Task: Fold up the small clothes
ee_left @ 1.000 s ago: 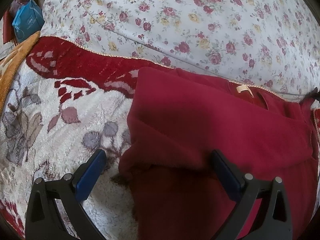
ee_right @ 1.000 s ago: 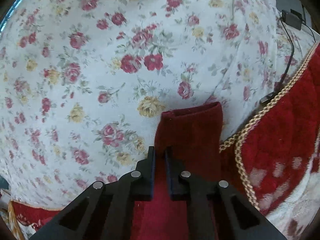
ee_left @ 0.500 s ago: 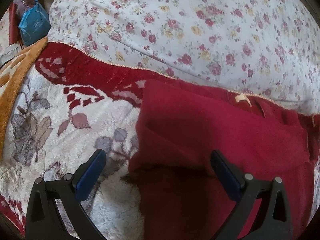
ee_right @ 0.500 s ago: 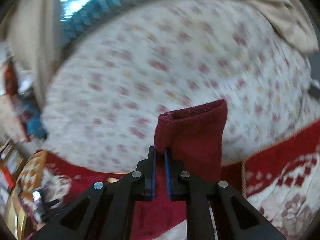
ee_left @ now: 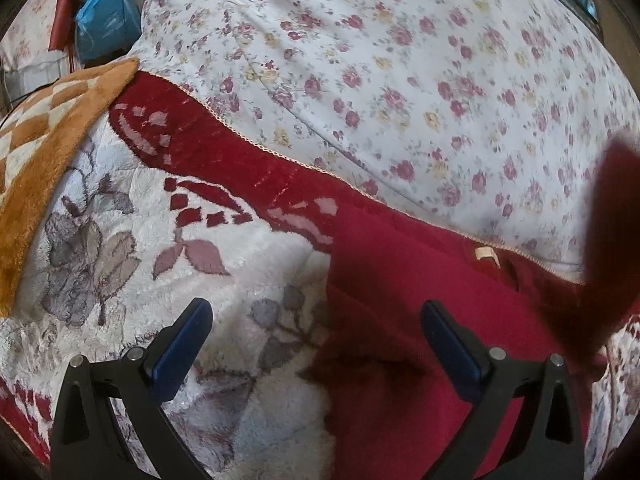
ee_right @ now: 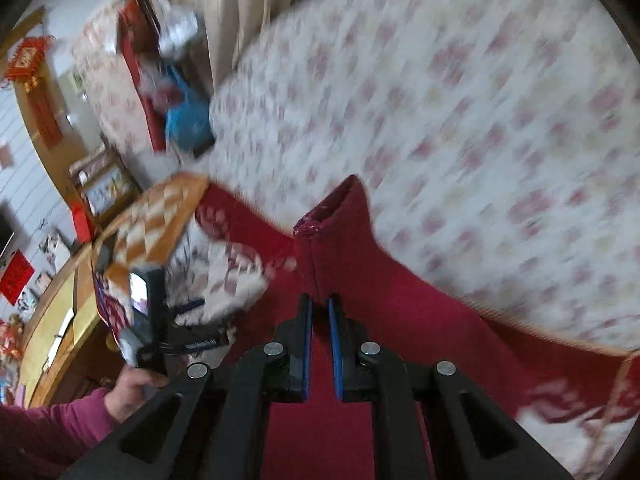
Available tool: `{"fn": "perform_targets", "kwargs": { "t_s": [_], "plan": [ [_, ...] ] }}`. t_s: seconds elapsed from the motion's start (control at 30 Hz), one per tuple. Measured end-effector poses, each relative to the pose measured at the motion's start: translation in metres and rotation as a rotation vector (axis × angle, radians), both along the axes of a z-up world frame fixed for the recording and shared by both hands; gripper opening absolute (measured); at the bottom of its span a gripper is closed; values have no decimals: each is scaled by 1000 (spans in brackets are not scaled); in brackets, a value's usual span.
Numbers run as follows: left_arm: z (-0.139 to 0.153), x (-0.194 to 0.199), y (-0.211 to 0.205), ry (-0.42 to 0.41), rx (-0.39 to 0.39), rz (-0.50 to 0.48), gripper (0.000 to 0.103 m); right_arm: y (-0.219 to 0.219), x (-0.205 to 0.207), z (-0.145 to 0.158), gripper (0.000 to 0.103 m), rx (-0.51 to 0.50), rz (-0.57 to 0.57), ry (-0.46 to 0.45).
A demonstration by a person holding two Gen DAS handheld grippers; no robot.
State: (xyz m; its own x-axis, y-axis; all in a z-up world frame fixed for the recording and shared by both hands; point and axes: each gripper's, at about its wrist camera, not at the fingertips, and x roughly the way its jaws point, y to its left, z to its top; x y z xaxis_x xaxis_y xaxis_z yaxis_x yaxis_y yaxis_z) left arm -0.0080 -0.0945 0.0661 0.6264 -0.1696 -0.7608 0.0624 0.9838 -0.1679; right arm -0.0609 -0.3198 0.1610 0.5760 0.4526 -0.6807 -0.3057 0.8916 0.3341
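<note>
- The right gripper (ee_right: 319, 316) has its blue pads (ee_right: 307, 340) drawn nearly together on a sleeve (ee_right: 340, 232) of the dark red sweater (ee_left: 420, 320), which stands up between them with its open cuff pointing away from the camera.
- The left gripper (ee_left: 316, 332) is spread wide with nothing between its fingers (ee_left: 180, 344). It hangs over the sweater's left edge, one finger above the plush blanket (ee_left: 120, 272) and the other above the red knit.
- The sweater lies on the plush blanket, a white one with grey leaves and a deep red border. Its neck, with a small pale label (ee_left: 486, 254), lies toward the floral sheet (ee_left: 400, 80).
- In the left wrist view the lifted sleeve shows as a dark red blur at the right edge, raised above the rest of the garment.
- The sweater's left side is already turned in, giving a straight vertical edge over the blanket.
- The floral sheet, white with small red and yellow roses, covers the far part of the bed; in the right wrist view it is smeared by blur.
- An orange-and-cream checked blanket (ee_left: 48, 128) lies at the left, overlapping the plush blanket's corner.
- A blue bag (ee_left: 106, 24) sits beyond the bed's far left corner.
- In the right wrist view, a person's hand (ee_right: 132, 388) in a pink sleeve (ee_right: 48, 428) grips the handle of the left gripper at lower left.
</note>
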Motion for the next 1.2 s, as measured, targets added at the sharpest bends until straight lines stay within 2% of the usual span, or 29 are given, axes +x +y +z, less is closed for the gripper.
{"fn": "perform_targets", "kwargs": {
  "t_s": [0.03, 0.13, 0.2, 0.23, 0.27, 0.3, 0.37, 0.43, 0.5, 0.6, 0.7, 0.8, 0.83, 0.87, 0.9, 0.93, 0.97, 1.0, 1.03, 1.07, 1.13, 1.2],
  "plan": [
    [0, 2, 2, 3, -6, 4, 103, 14, 12, -31, 9, -6, 11, 46],
    [1, 4, 4, 3, -24, 5, 103, 44, 37, -97, 9, 2, 3, 151],
    [2, 5, 4, 2, -31, 0, 103, 51, 45, -128, 14, 27, -19, 195],
    [2, 6, 4, 3, -33, -2, 103, 52, 45, -139, 22, 42, -19, 233],
    [2, 6, 3, 4, -41, -8, 103, 50, 43, -143, 48, 64, -21, 262],
    [2, 6, 3, 4, -50, -15, 103, 43, 38, -143, 65, 98, -30, 277],
    [5, 4, -1, -8, -71, -39, 103, 23, 17, -127, 67, 149, -43, 247],
    [9, -1, -8, -32, -78, -73, 103, -4, -11, -108, 72, 137, -77, 195],
    [12, -5, -18, -39, -83, -118, 103, -32, -41, -95, 82, 113, -138, 162],
    [11, -9, -37, -8, -88, -193, 103, -76, -85, -85, 83, 117, -239, 126],
    [10, -11, -60, 14, -57, -240, 103, -115, -110, -90, 85, 198, -343, 103],
    [3, -9, -82, 37, 33, -273, 99, -134, -109, -101, 85, 291, -387, 145],
    [-1, -6, -88, 47, 65, -274, 91, -137, -105, -106, 85, 312, -391, 167],
    [-7, -4, -93, 65, 69, -280, 79, -139, -104, -109, 85, 321, -385, 175],
    [-11, -2, -94, 86, 55, -286, 74, -139, -103, -109, 85, 318, -383, 176],
    [-17, 1, -97, 117, 33, -294, 60, -139, -103, -108, 85, 311, -384, 168],
    [-21, 3, -100, 134, 23, -301, 42, -139, -101, -108, 85, 308, -384, 161],
    [-24, 5, -102, 146, 18, -306, 32, -138, -100, -107, 85, 305, -386, 155],
    [-27, 7, -103, 150, 18, -302, 16, -140, -99, -107, 85, 303, -393, 150],
    [-27, 8, -102, 148, 8, -296, 9, -142, -97, -107, 85, 297, -406, 145],
    [-20, 8, -93, 128, -44, -294, 8, -149, -97, -106, 85, 253, -451, 126],
    [-8, 6, -84, 83, -56, -280, 7, -159, -97, -105, 85, 191, -503, 105]
  ]
}}
